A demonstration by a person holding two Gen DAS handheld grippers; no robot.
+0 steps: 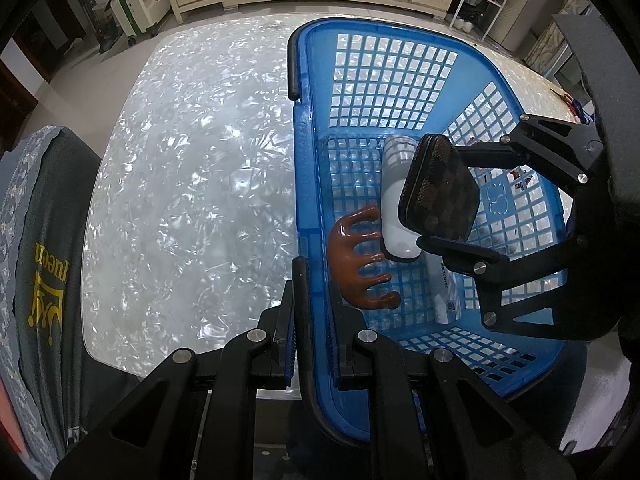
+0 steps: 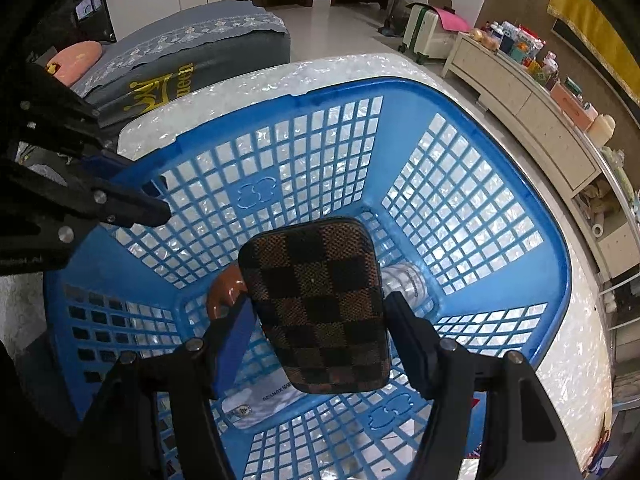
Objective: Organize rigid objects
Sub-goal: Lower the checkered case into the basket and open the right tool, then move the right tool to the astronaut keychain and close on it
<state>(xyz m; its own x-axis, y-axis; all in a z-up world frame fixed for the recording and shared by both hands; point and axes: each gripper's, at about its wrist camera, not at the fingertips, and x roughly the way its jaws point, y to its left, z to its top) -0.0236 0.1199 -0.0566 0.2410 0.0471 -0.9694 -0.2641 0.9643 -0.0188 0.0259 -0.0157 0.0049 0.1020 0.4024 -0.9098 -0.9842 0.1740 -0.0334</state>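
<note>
right claw (image 2: 320,320) grips checkered case (image 2: 320,304) — over blue basket (image 2: 520,168).

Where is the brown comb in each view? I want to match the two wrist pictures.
Left wrist: the comb lies on the basket floor, centre of the picture, left of the white bottle.
Right wrist: only a brown curve of it shows, lower left of centre, mostly hidden behind the checkered case.
Shared landmark: the checkered case, held in the right gripper.

Dim, bluish indoor light; glare speckles the glossy table (image 1: 192,184); fisheye edges bend and darken.
</note>
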